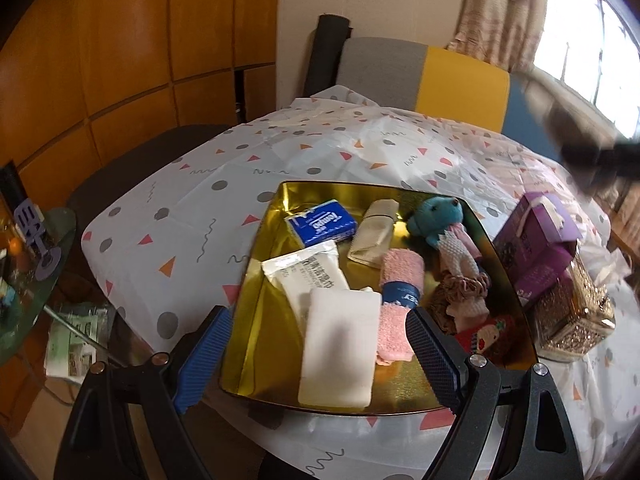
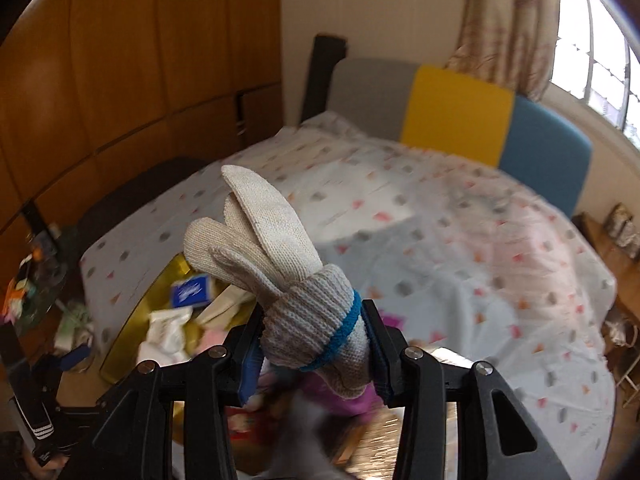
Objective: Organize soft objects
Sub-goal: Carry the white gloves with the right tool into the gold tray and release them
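**Knitted glove held at the cuff, above the gold tray**

The right gripper (image 2: 312, 344) has its fingers (image 2: 251, 354) closed on a cream knitted glove (image 2: 280, 264), pinching the ribbed cuff just beside its blue band. The glove's flat fingers stand up ahead of the camera, clear of the tabletop (image 2: 440, 240). It looks light, limp and easily squashed; the thick ribbed cuff is probably the surest place to hold, since the thin knit fingers would flop and slip.

The left gripper (image 1: 316, 360) hovers with its fingers (image 1: 204, 354) wide apart and nothing between them, over the near edge of the gold tray (image 1: 280, 200). The tray is shiny and stiff, with a raised rim. In it lie a white soft pack (image 1: 340, 344), a pink fuzzy towel with a blue band (image 1: 398, 292), a blue tissue packet (image 1: 322, 226), a cream folded cloth (image 1: 374, 236), a teal plush bear (image 1: 436, 218) and a brown scrunchie (image 1: 460, 286). A purple box (image 1: 536, 240) sits just beside the tray, outside it.
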